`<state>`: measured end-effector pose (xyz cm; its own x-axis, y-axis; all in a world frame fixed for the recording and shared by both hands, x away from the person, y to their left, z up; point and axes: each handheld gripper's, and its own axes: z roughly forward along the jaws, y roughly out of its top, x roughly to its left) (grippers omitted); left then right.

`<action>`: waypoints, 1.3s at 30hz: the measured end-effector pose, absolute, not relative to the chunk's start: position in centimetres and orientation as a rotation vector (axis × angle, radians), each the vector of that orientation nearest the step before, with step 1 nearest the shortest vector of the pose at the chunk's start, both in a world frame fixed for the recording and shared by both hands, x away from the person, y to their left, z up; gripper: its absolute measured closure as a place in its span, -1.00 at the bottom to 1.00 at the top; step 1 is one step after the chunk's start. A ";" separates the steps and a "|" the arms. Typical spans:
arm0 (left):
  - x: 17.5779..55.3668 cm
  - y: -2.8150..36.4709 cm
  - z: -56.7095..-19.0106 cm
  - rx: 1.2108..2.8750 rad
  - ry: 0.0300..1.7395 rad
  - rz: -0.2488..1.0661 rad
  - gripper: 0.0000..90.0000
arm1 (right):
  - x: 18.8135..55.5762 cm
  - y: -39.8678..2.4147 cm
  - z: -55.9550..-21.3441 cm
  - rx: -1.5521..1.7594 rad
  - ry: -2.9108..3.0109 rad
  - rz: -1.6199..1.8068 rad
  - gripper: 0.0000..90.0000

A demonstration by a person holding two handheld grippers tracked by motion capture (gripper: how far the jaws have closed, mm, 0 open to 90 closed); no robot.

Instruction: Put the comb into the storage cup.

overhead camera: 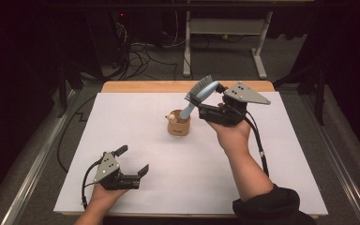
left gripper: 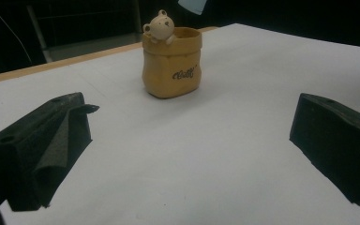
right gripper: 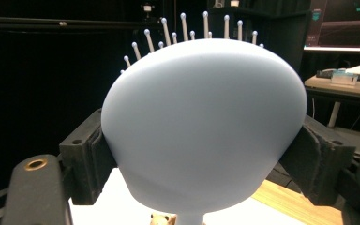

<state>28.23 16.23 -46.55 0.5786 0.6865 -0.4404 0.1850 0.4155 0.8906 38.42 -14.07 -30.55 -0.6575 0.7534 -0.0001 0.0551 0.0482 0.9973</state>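
Observation:
A light blue hairbrush [overhead camera: 198, 97] hangs tilted above a small tan bear pot [overhead camera: 178, 124], handle end near the pot's mouth. My right gripper [overhead camera: 208, 96] is shut on the brush's head. In the right gripper view the pale blue back of the brush head [right gripper: 204, 126] sits between the two black pads, bristle tips showing above it. The bear pot [left gripper: 171, 61] stands upright on the white sheet, seen ahead in the left gripper view. My left gripper [overhead camera: 132, 160] rests low at the near left, open, nothing between its jaws.
The white sheet [overhead camera: 136, 126] covers a wooden table whose far edge [overhead camera: 140, 86] shows behind it. Beyond are cables and table legs [overhead camera: 186, 51] on a dark floor. A black sleeve [overhead camera: 267, 206] enters at the bottom right.

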 end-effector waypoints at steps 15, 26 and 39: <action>28.1 16.2 -46.6 1.135 0.941 0.369 -0.99 | 41.3 -12.2 -32.9 0.859 1.840 1.621 -0.54; 28.1 16.3 -46.7 1.138 0.944 0.369 -0.99 | 42.4 -11.5 -34.9 0.887 1.863 1.608 -0.54; 28.1 16.4 -46.7 1.126 0.949 0.372 -0.99 | 43.4 -10.7 -36.4 0.909 1.888 1.593 -0.54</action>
